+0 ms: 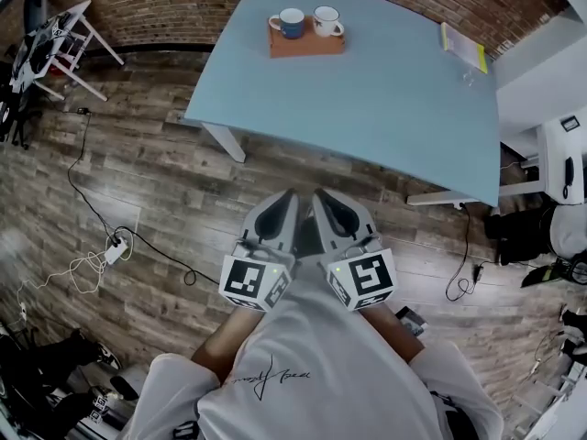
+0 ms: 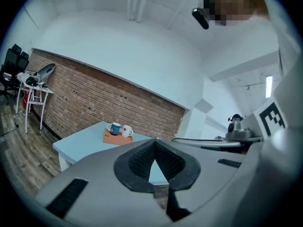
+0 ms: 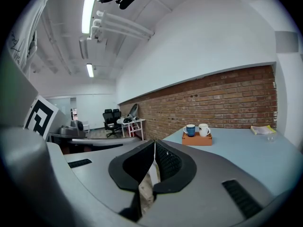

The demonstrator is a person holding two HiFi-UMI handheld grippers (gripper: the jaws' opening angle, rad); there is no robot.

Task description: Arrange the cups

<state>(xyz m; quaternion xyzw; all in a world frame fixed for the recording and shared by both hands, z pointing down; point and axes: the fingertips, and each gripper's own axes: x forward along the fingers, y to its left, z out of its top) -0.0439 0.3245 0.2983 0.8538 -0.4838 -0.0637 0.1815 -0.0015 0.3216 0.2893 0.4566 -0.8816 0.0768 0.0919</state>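
Left gripper (image 1: 290,197) and right gripper (image 1: 321,196): both clenched, nothing between jaws, side by side over wood floor (image 1: 156,191). Blue cup (image 1: 292,22) and white cup (image 1: 326,20) sit together on orange tray (image 1: 306,46), far side of table (image 1: 385,99), well ahead of both grippers.

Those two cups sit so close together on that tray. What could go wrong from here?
The blue cup and white cup stand close together on the orange tray, so gripping one could knock the other. A cable lies on the floor: a possible trip on the way to the table.
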